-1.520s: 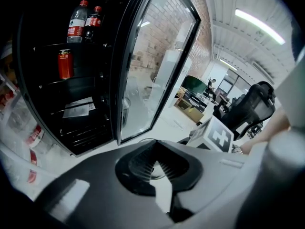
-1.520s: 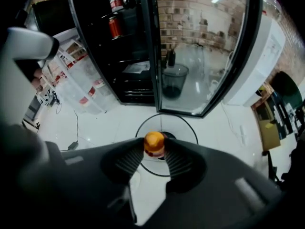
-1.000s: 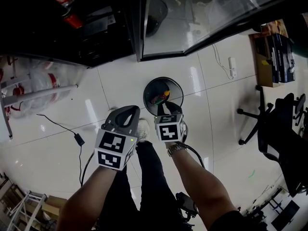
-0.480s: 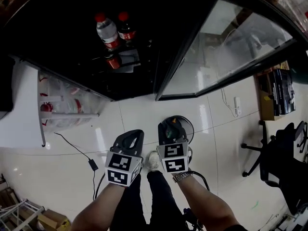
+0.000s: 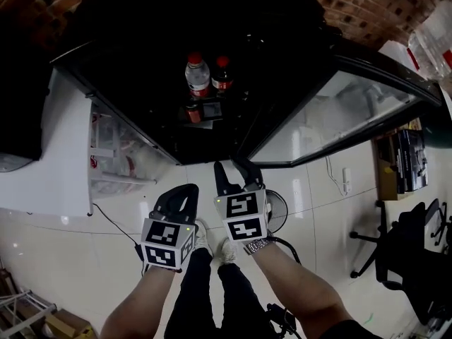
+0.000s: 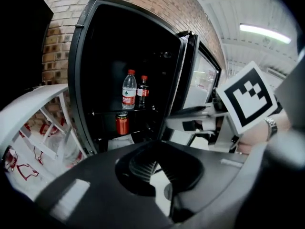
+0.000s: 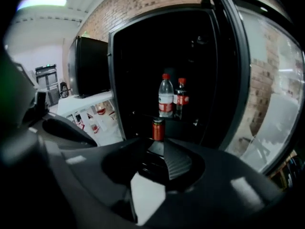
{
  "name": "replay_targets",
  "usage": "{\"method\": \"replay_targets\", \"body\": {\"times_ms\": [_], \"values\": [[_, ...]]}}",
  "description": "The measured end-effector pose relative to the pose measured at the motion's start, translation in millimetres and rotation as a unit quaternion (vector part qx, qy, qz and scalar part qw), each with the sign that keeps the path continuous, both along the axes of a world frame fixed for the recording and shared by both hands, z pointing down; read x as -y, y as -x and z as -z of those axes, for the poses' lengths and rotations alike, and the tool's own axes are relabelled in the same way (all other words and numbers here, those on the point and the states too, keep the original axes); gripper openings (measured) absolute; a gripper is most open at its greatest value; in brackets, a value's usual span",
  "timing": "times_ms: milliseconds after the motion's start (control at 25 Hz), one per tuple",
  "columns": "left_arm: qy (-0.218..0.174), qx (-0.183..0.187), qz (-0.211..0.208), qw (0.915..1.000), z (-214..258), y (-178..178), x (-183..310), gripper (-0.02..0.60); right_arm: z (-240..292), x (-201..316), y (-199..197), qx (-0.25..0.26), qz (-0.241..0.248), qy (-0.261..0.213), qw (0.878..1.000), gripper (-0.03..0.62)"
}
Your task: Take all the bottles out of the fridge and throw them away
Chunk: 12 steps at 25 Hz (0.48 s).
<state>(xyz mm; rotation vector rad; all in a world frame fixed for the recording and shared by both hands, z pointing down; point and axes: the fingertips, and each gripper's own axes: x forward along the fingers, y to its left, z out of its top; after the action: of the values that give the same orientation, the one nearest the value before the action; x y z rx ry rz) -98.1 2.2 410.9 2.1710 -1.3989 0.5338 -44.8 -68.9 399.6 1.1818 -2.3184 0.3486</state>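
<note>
Here the fridge (image 5: 212, 141) stands open, its glass door (image 5: 339, 115) swung out to the right. Inside, a clear water bottle (image 5: 197, 76) with a red cap stands just beside a dark cola bottle (image 5: 222, 74), with a red can (image 5: 193, 112) on the level below. Both grippers are in front of it, well short of the bottles: the left gripper (image 5: 185, 190) has its jaws together on nothing, and the right gripper (image 5: 234, 171) has jaws that have just been opening and stand narrowly apart, empty.

Seen from the head view, steeply downward, the open fridge (image 5: 162, 111) fills the upper frame; both gripper views face its front from nearby, sharing the shelf (image 6: 119, 112) of bottles (image 6: 129, 90).
</note>
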Motion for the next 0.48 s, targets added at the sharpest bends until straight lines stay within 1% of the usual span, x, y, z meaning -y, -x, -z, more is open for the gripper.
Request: {"method": "replay_targets", "body": {"times_ms": [280,320,360,480], "values": [[-0.02,-0.007,0.012,0.9997,29,28,23,0.003,59,65,49,0.0,0.005,-0.054,0.999,0.117],[-0.024,-0.008,0.012,0.9996,32,30,28,0.003,65,75,55,-0.003,0.005,-0.062,0.998,0.136],[-0.028,-0.008,0.012,0.9995,36,32,33,0.003,71,85,59,-0.006,0.003,-0.069,0.998,0.141],[-0.039,-0.01,0.01,0.9991,45,37,46,0.003,86,111,71,-0.004,-0.008,-0.082,0.997,0.141]]}}
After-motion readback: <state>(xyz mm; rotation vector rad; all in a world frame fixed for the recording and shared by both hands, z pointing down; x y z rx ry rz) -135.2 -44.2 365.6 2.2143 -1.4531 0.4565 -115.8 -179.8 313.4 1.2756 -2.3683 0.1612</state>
